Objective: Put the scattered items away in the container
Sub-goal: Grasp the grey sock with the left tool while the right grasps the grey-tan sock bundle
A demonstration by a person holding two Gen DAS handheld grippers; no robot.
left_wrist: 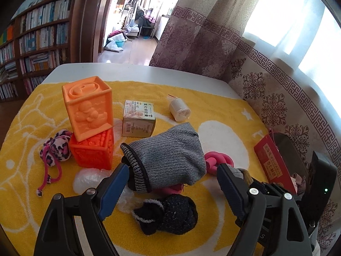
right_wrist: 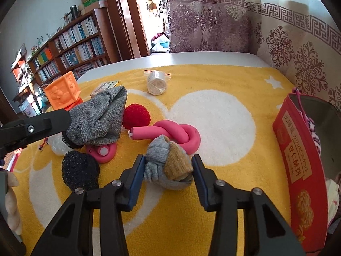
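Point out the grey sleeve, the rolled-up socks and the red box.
grey sleeve (left_wrist: 170, 155), left wrist view, on the middle of its ribbed body.
rolled-up socks (right_wrist: 168, 166), right wrist view, where the grey and tan parts meet.
red box (right_wrist: 298, 166), right wrist view, on its printed front wall.

Left gripper fingers straddle the grey knit sleeve.

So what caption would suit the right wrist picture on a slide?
Right gripper closes on a rolled grey-and-tan sock, red container waiting alongside.

Black claws, blue pads
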